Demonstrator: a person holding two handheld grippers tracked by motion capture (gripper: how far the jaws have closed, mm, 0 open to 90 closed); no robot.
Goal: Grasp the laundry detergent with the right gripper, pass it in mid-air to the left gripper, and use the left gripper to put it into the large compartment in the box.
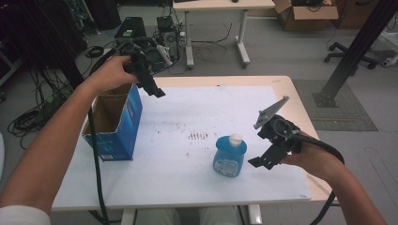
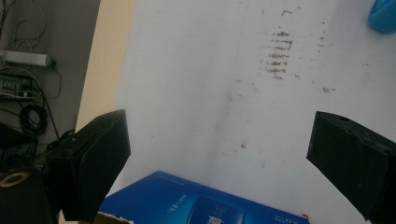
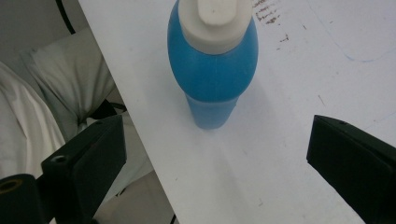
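Forearms enter the high view from the bottom, each hand carrying a tool. On the person's right, the right tool (image 1: 265,161) hangs above the worktop (image 1: 197,187) near its right edge, jaws spread wide with nothing between them, a grey three-cornered plate rising from its top. Just beside it, toward the middle of the near edge, stands a blue bottle (image 1: 229,155) with a white cap (image 1: 235,138). The bottle is upright, its long axis vertical and the cap pointing up; its flat labelled face looks toward the near edge.

Looking along its own jaws, the right tool's camera sees the bottle (image 3: 212,70) from above and close, the white cap (image 3: 215,23) nearest, the body narrowing downward to the white sheet. Both jaws sit well apart from it, low in that view. White cloth shows past the worktop's edge there, probably the person's clothing.

Over the far left corner, the left tool (image 1: 152,86) is held above an open blue cardboard box (image 1: 117,124), which stands at the left edge with its mouth upward. Its jaws are also wide apart and empty. From its own camera, the box's blue printed side (image 2: 201,203) lies below, brown smudges (image 2: 278,53) mark the white sheet, and a sliver of the bottle (image 2: 383,16) sits at the top corner.
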